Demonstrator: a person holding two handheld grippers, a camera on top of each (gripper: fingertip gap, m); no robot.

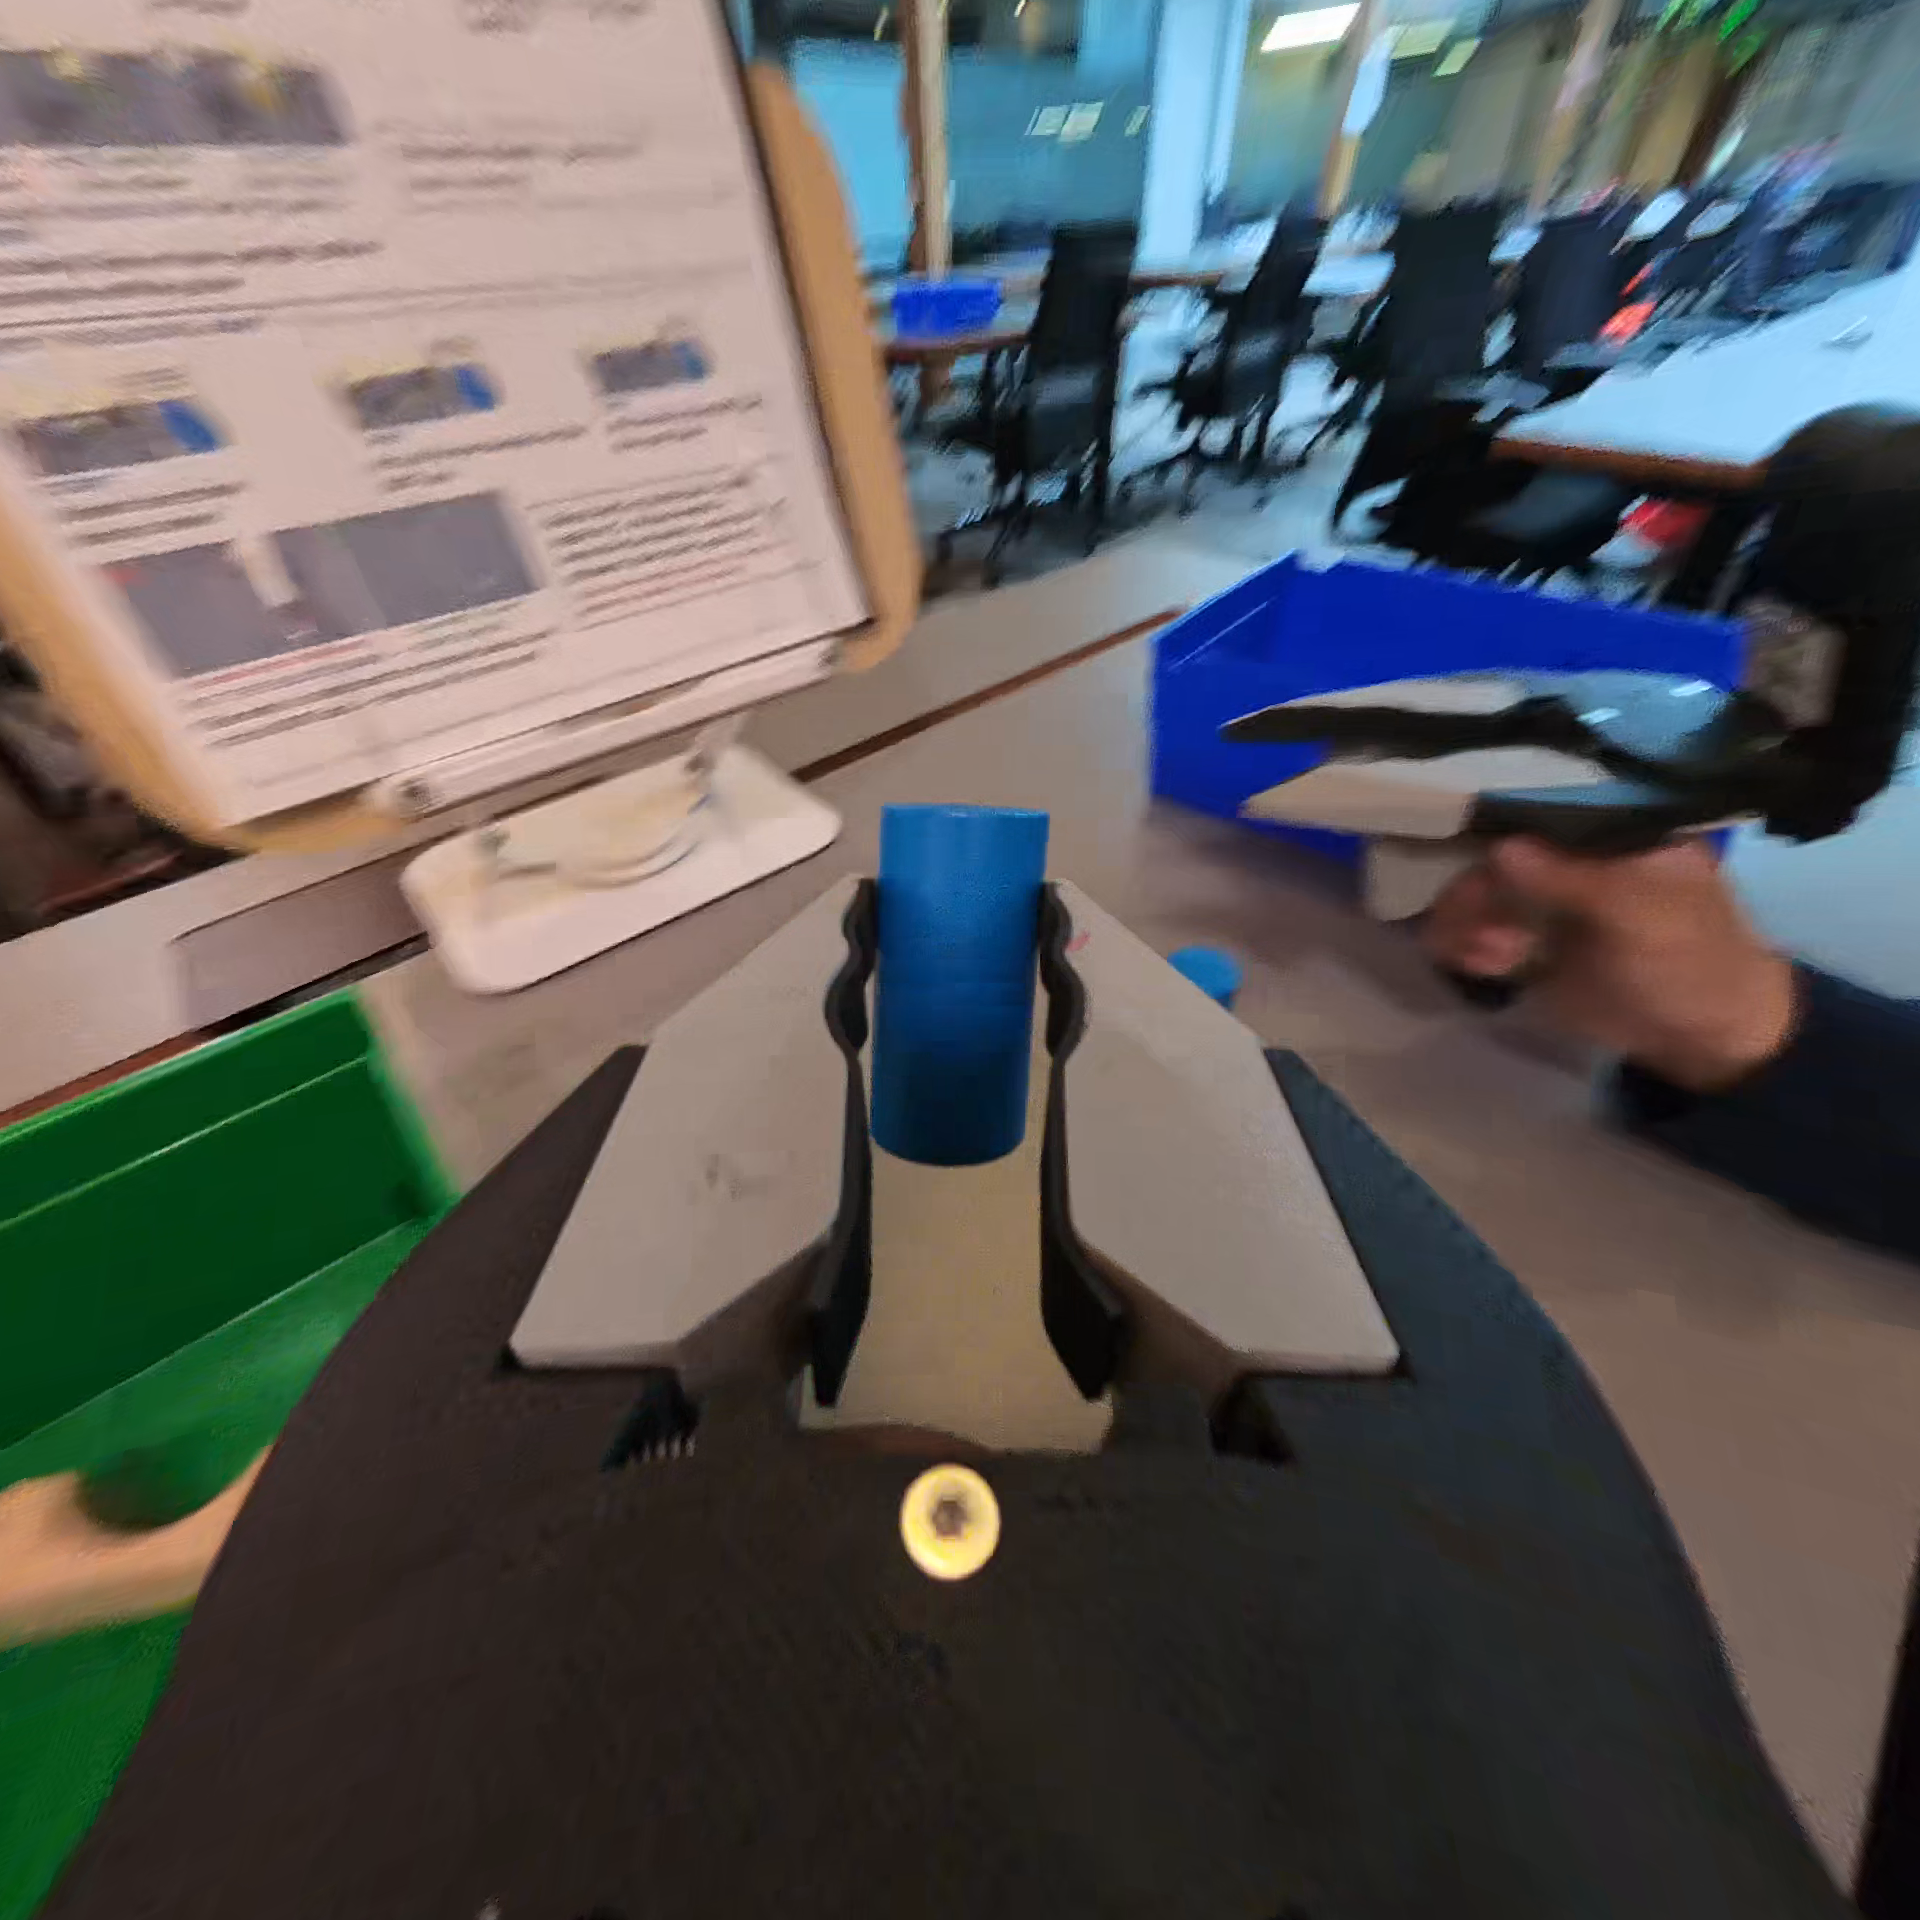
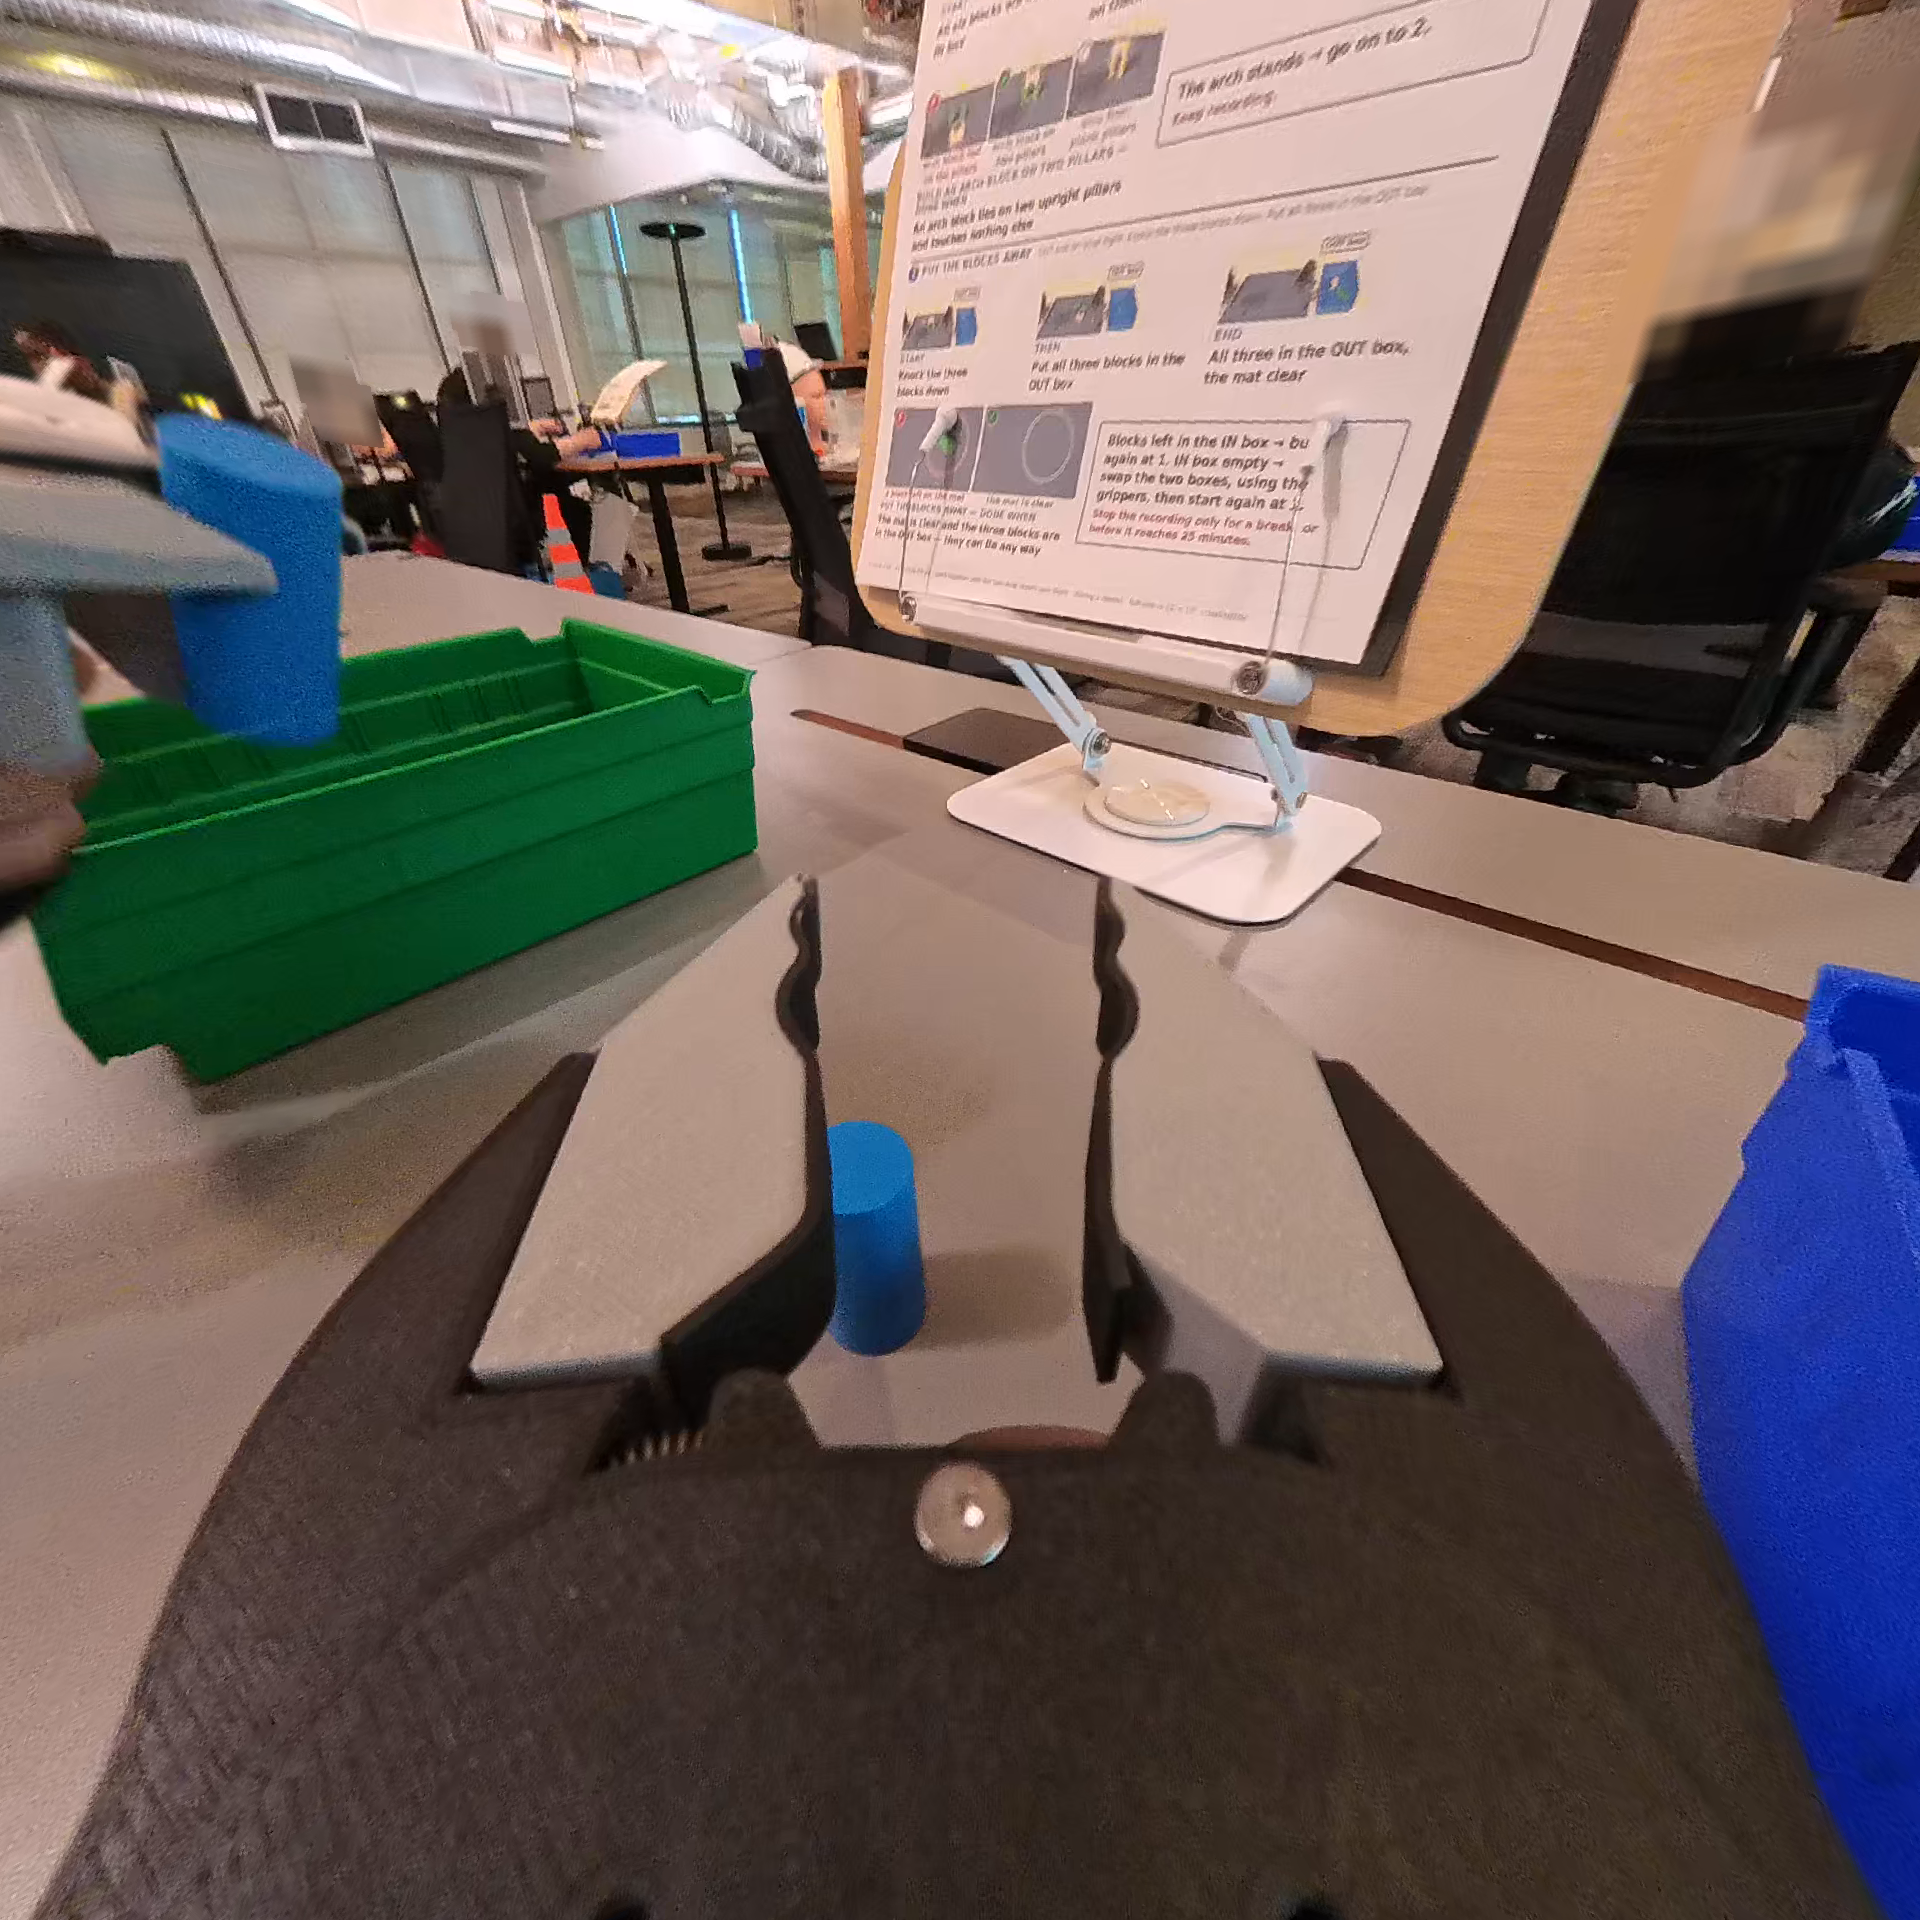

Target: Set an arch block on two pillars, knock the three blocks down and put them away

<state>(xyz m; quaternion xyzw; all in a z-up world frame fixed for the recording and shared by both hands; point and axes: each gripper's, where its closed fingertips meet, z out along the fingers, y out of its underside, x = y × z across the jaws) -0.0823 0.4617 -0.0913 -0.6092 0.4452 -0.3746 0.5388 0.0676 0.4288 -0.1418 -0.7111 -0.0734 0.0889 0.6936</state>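
My left gripper (image 1: 956, 904) is shut on a blue cylinder block (image 1: 954, 987) and holds it upright in the air. In the right wrist view this block (image 2: 255, 582) hangs above the near end of the green bin (image 2: 416, 810). A second blue cylinder (image 2: 873, 1236) stands upright on the grey table. My right gripper (image 2: 956, 904) is open and empty above it, and the cylinder sits close to the left finger. In the left wrist view only the top of that cylinder (image 1: 1205, 971) shows, with the right gripper (image 1: 1242, 767) just past it.
A blue bin (image 1: 1403, 644) stands at the right, also seen in the right wrist view (image 2: 1818, 1351). The green bin (image 1: 187, 1195) is at the left. An instruction sheet on a white stand (image 2: 1174, 821) is at the table's back. Office chairs and desks lie beyond.
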